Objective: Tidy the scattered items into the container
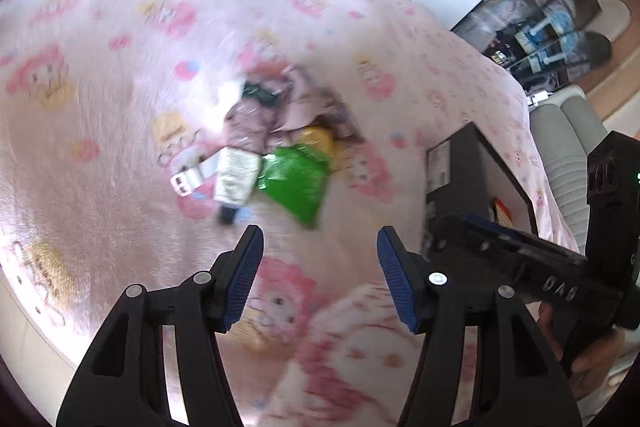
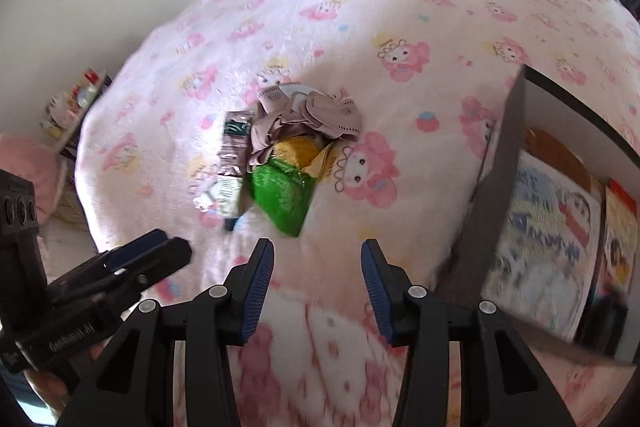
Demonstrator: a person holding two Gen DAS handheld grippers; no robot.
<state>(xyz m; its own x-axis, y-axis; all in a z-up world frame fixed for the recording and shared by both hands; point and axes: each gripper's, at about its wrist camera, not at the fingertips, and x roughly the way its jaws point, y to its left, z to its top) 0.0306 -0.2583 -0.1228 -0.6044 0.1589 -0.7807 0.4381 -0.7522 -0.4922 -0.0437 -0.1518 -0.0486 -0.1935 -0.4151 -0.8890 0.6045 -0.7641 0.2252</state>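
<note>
The dark box (image 2: 516,131) holds printed packets (image 2: 544,227); both tongs gape empty.

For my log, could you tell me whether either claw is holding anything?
Nothing is held: the left claw and right claw are both open and empty, short of the green packet.

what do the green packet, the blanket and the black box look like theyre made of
Green packet: likely plastic film, glossy; it crinkles and catches bright highlights.
Blanket: soft fleece or plush by the look, matte and fuzzy, printed with pink cartoon characters.
Black box: stiff thin walls with a matte dark finish, perhaps cardboard or plastic; the pictures leave that open.
</note>
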